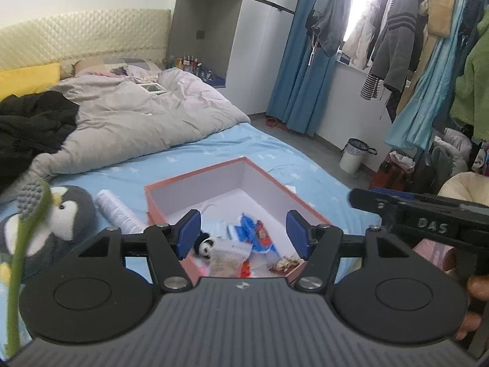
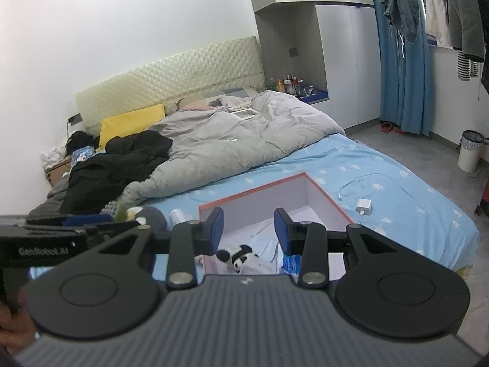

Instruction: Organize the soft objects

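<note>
An orange box (image 1: 195,175) with white inside stands on the blue bed sheet; it also shows in the right wrist view (image 2: 331,197). Inside lie a small panda plush (image 1: 205,246), also seen in the right wrist view (image 2: 237,255), and several snack packets (image 1: 258,238). A grey penguin plush (image 1: 65,214) and a white roll (image 1: 117,211) lie left of the box. A green-stemmed soft flower (image 1: 21,238) stands close to the left camera. My left gripper (image 1: 243,234) is open and empty above the box's near end. My right gripper (image 2: 249,229) is open and empty above the box.
A grey duvet (image 1: 137,116) and black clothes (image 1: 33,119) cover the far half of the bed. A white charger with cable (image 2: 363,206) lies right of the box. A white bin (image 2: 469,151) stands on the floor. Clothes hang at the right (image 1: 397,39).
</note>
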Demonstrator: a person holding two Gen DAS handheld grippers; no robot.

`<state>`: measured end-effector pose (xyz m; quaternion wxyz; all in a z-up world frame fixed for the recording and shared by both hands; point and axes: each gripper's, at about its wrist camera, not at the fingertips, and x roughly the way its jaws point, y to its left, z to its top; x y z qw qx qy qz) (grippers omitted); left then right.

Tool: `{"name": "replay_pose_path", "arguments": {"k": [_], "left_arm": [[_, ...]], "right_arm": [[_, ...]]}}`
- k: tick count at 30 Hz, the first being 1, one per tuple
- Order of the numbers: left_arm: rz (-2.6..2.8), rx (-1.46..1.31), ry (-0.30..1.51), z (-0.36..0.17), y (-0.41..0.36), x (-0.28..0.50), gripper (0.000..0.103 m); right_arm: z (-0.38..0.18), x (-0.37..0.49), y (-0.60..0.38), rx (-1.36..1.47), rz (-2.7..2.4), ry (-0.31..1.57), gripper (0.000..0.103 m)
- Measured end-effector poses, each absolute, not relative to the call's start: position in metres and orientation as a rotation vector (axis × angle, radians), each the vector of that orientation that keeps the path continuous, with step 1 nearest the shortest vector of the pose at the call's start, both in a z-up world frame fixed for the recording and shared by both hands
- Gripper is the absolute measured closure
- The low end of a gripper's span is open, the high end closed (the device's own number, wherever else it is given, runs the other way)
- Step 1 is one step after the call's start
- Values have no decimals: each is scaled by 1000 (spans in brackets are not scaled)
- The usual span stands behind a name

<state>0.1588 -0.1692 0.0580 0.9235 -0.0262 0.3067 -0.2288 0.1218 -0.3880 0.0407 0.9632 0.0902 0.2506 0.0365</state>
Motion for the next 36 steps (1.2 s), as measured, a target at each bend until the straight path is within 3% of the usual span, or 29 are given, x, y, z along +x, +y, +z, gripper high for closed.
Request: {"name": "replay_pose_path", "arguments": {"k": [15, 36], "left_arm": [[-399, -85, 619, 45, -127, 91, 35], [-405, -97, 677, 18, -141, 80, 35]], "right_arm": [[19, 55, -385, 174, 47, 554, 63], [-8, 46, -374, 163, 60, 597, 63]]}}
